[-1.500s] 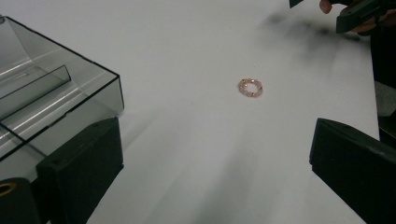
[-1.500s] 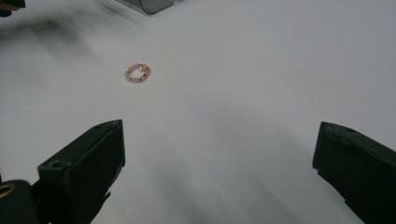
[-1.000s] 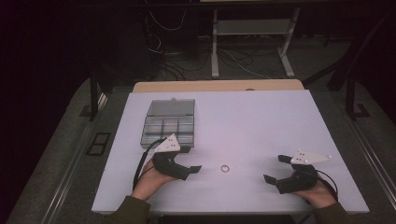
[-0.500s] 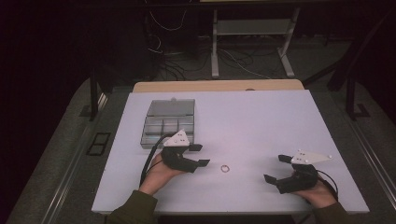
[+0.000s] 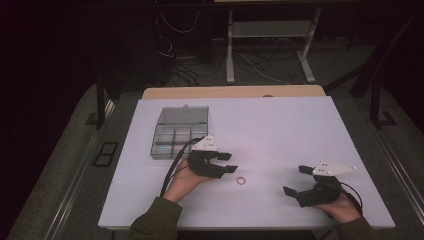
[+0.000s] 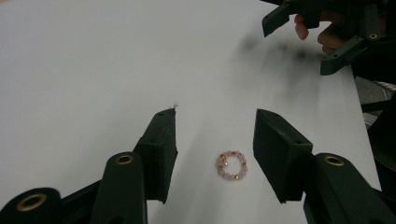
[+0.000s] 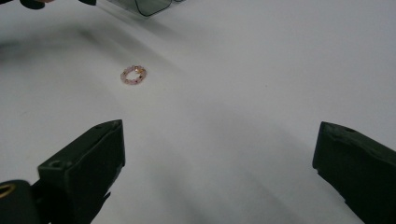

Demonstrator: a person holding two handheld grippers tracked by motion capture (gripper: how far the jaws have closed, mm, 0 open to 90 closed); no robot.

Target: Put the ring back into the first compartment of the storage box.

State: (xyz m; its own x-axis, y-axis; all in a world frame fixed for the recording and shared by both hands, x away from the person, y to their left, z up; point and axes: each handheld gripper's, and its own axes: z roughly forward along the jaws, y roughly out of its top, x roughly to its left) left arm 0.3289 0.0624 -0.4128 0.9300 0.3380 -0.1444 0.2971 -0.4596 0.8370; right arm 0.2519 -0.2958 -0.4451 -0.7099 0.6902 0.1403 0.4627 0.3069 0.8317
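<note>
High view: a bead ring point(image 5: 241, 180) lies on the white table point(image 5: 280, 130), just right of the left gripper point(image 5: 229, 162), whose jaws are parted. The right gripper point(image 5: 296, 181) rests well apart, jaws wide. A clear box point(image 5: 180, 132) sits behind the left gripper.

Left gripper view: the ring point(image 6: 231, 165) lies between the spread jaws, touching neither.

Right gripper view: the ring point(image 7: 133, 74) lies far ahead of the wide jaws.

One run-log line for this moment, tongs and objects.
left tongs: open, bracketing bead ring, no contact | right tongs: open, apart from ring | compartment box: on table, behind left tongs
</note>
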